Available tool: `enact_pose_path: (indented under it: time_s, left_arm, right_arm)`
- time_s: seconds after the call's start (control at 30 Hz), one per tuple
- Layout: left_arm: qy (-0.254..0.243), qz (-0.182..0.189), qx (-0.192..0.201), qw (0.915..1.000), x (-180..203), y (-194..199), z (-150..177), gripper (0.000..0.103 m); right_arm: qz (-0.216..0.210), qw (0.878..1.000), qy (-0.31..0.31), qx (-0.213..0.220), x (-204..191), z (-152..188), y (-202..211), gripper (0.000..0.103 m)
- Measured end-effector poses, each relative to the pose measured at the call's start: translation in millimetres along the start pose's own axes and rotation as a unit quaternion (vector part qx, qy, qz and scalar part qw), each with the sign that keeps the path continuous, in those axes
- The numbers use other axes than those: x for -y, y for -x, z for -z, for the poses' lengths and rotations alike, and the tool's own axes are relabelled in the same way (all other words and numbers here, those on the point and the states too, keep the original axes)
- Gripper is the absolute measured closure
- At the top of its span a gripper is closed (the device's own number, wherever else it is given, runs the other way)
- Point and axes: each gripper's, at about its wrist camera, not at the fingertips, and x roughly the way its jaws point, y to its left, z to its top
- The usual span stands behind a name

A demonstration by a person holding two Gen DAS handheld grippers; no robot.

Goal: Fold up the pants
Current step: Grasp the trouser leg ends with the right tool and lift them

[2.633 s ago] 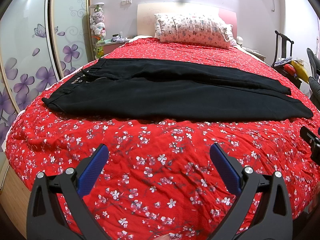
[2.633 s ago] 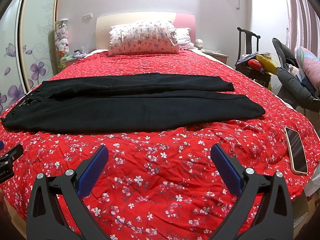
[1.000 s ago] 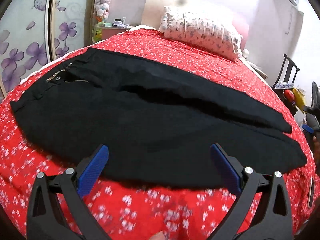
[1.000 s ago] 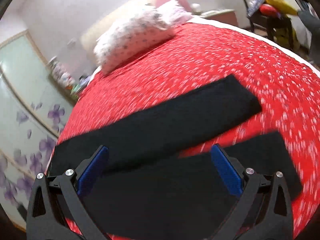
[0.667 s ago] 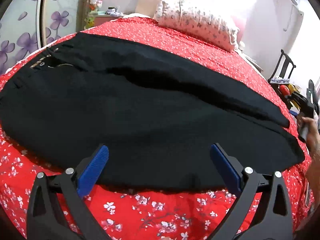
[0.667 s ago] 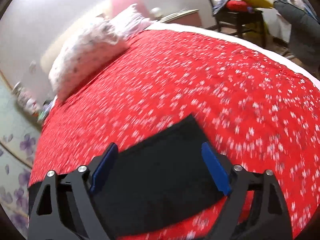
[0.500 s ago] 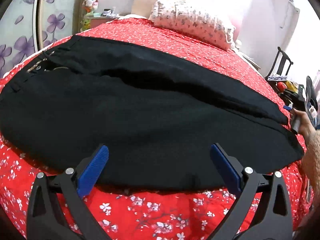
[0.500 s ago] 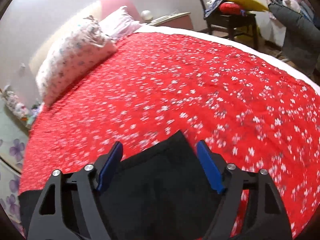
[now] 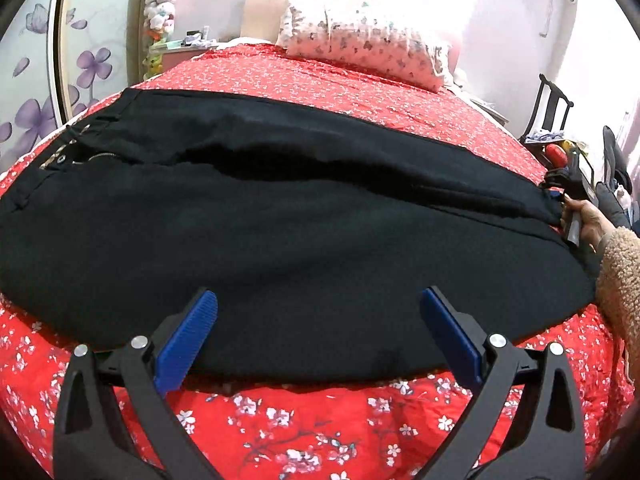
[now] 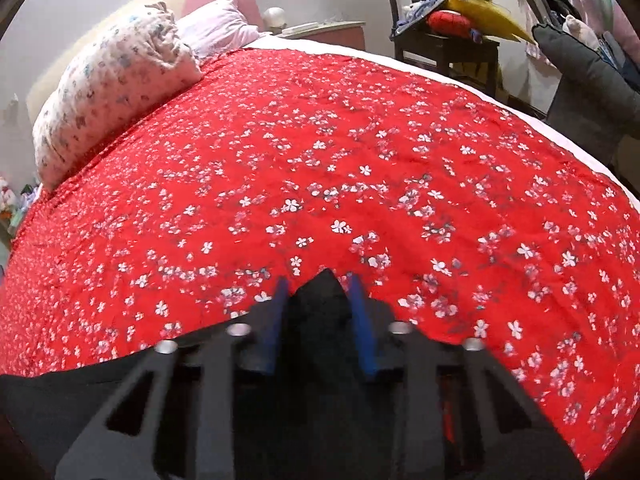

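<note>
Black pants (image 9: 280, 216) lie flat across the red flowered bedspread (image 9: 304, 416), waistband at the left, leg hems at the right. My left gripper (image 9: 316, 320) is open, hovering over the near edge of the near leg. My right gripper (image 10: 320, 284) is shut on the hem of the far leg (image 10: 320, 300), which bunches between its blue pads (image 10: 360, 316). In the left wrist view the right gripper (image 9: 568, 184) shows at the far right on the pants' hem end, held by a hand in a fuzzy tan sleeve.
A flowered pillow (image 9: 360, 52) lies at the head of the bed, and shows in the right wrist view (image 10: 108, 92). A wardrobe with purple flowers (image 9: 36, 80) stands at the left. A dark chair with clutter (image 10: 444, 36) and a grey jacket (image 10: 588, 76) stand right of the bed.
Both grippers moved in from the bed's foot to the pants. The right gripper reached the far leg's hem and closed from open to shut on it. The left gripper stayed open.
</note>
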Motion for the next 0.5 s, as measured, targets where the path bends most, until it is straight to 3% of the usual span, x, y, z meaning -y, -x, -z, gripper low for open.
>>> enact_pose_path:
  time_s: [0.07,0.3,0.4,0.5]
  left_arm:
    - [0.006,0.006,0.001,1.0,-3.0,0.0,0.1,0.002]
    - [0.031,0.013,0.024,0.9991,-13.5,12.0,1.5,0.002]
    - [0.047,0.021,0.04,0.9978,-17.8,30.4,4.8,0.002]
    - [0.056,0.021,0.047,0.9971,-21.6,49.6,9.8,0.002]
  right_arm:
    - [-0.028,1.0,-0.002,0.011,3.3,0.0,10.3,0.086]
    - [-0.152,0.986,-0.011,0.073,17.4,13.0,90.9,0.088]
    - [-0.199,0.976,0.002,0.092,29.1,35.7,145.1,0.088]
    - [-0.216,0.972,0.016,0.091,49.2,82.6,201.9,0.088]
